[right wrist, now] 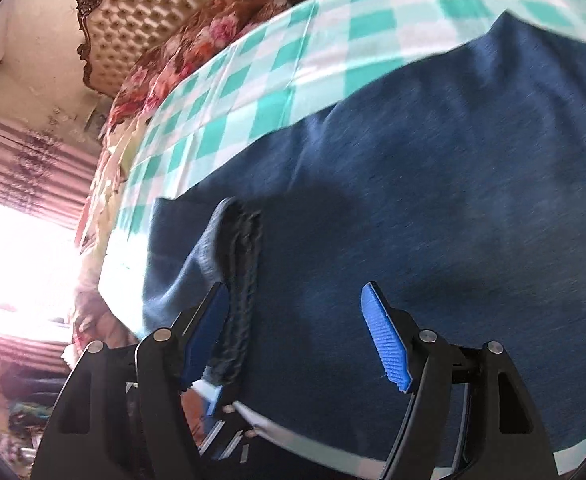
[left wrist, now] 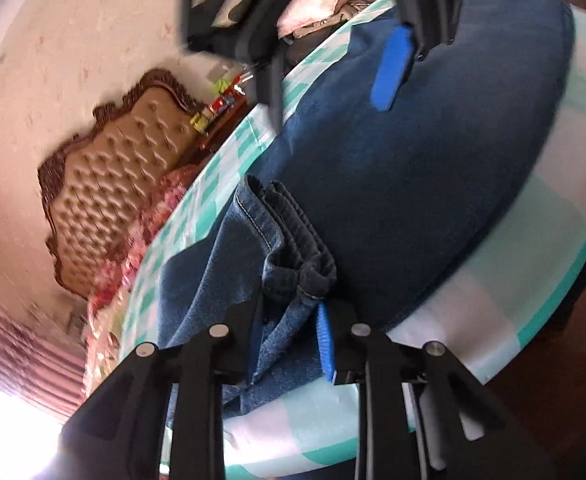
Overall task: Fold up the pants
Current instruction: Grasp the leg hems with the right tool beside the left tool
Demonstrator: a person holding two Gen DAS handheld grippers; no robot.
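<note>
Pants (left wrist: 413, 184) lie on the checked worktop (left wrist: 505, 280), hem end pinched in the left gripper (left wrist: 289, 344), right gripper (right wrist: 297, 336) wide and empty over denim; judged best to align hems squarely before releasing.

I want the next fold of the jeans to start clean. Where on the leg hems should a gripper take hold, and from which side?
Grip the stacked leg hems at the thick stitched edge, coming from the near table side, as the left gripper does. The hems lie doubled over the flat denim, so that raised edge gives the jaws something to bite. The right gripper stands open beside it.
</note>
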